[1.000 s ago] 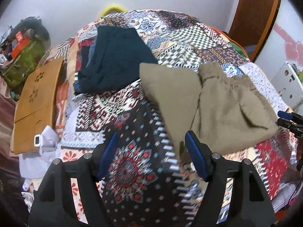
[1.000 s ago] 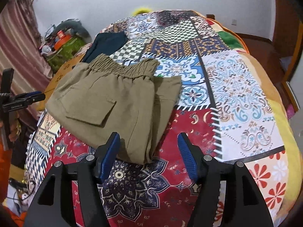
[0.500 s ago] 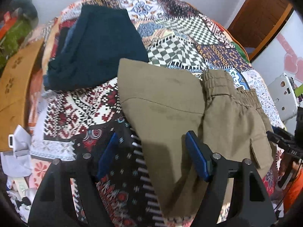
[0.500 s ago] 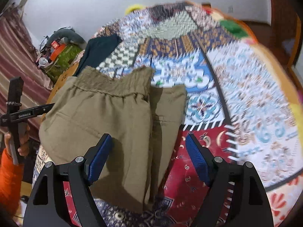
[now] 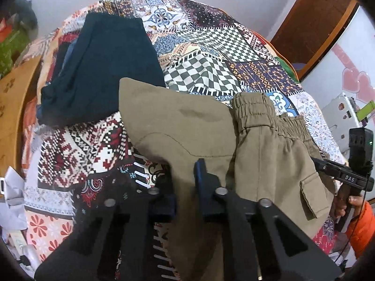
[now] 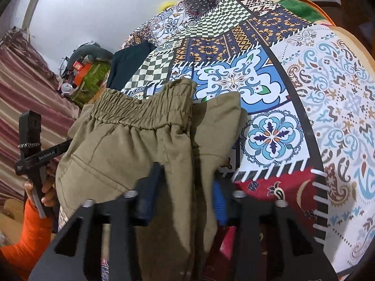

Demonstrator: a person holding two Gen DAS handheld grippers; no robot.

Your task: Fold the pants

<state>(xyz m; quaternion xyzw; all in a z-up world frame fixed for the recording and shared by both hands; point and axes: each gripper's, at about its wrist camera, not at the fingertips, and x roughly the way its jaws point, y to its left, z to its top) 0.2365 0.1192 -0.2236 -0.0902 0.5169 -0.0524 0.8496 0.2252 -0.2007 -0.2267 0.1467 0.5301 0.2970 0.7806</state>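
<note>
Olive-khaki pants [image 5: 187,126] lie folded on the patchwork bedspread [image 5: 211,53], elastic waistband toward the far side. In the left wrist view my left gripper [image 5: 185,175] has closed on the near fold edge of the leg fabric, which is pinched between the blue pads. In the right wrist view the pants [image 6: 131,147] fill the centre, and my right gripper [image 6: 185,187] has its jaws narrowed around the near edge of the folded layers, with cloth bunched between the fingers.
A dark navy folded garment [image 5: 105,65] lies on the bed behind the pants. A wooden board [image 5: 11,107] and clutter sit at the bed's left side. A brown door [image 5: 316,21] and white appliance [image 5: 339,112] stand at right.
Both grippers moved forward and down onto the pants' near edge. Their jaws went from wide open to closed on the fabric.
</note>
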